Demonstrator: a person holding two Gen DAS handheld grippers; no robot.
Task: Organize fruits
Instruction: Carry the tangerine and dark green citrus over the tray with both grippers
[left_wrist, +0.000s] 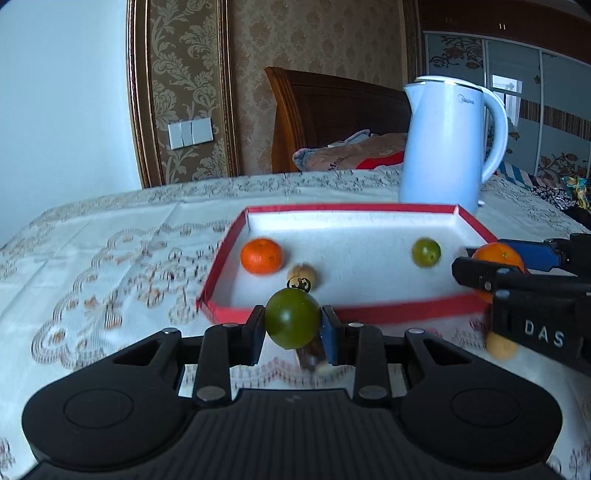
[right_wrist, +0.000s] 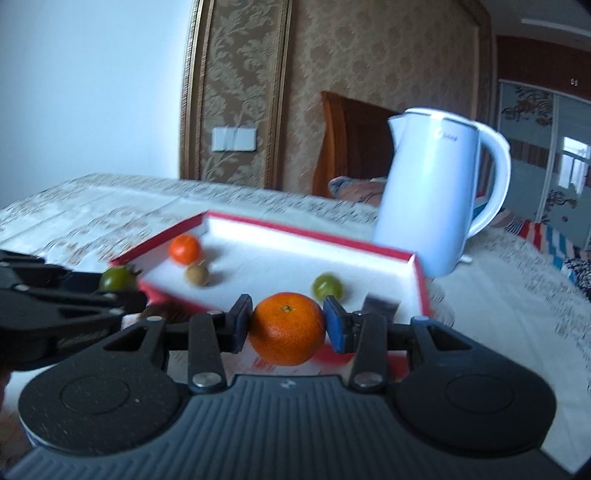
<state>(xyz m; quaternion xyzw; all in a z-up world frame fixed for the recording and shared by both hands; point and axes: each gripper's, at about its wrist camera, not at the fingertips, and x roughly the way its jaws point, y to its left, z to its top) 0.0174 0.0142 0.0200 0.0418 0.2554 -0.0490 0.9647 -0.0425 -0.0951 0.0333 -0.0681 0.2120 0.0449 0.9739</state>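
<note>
A shallow red-rimmed white tray (left_wrist: 402, 308) (right_wrist: 419, 280) lies on the patterned tablecloth. Inside it rest an orange mandarin (left_wrist: 261, 256) (right_wrist: 184, 249), a tan longan (left_wrist: 302, 276) (right_wrist: 197, 274) and a small green fruit (left_wrist: 426, 252) (right_wrist: 327, 285). My left gripper (left_wrist: 292, 318) is shut on a dark green tomato (left_wrist: 292, 317) (right_wrist: 116, 278), held just in front of the tray's near rim. My right gripper (right_wrist: 287, 326) (left_wrist: 484, 271) is shut on an orange mandarin (right_wrist: 287, 328) (left_wrist: 499, 255), held over the tray's near right corner.
A white electric kettle (left_wrist: 448, 142) (right_wrist: 439, 184) stands just behind the tray's far right corner. A yellowish fruit (left_wrist: 500, 345) lies on the cloth under the right gripper. A small dark packet (right_wrist: 382, 306) sits in the tray. A bed with a wooden headboard (left_wrist: 332, 110) lies beyond the table.
</note>
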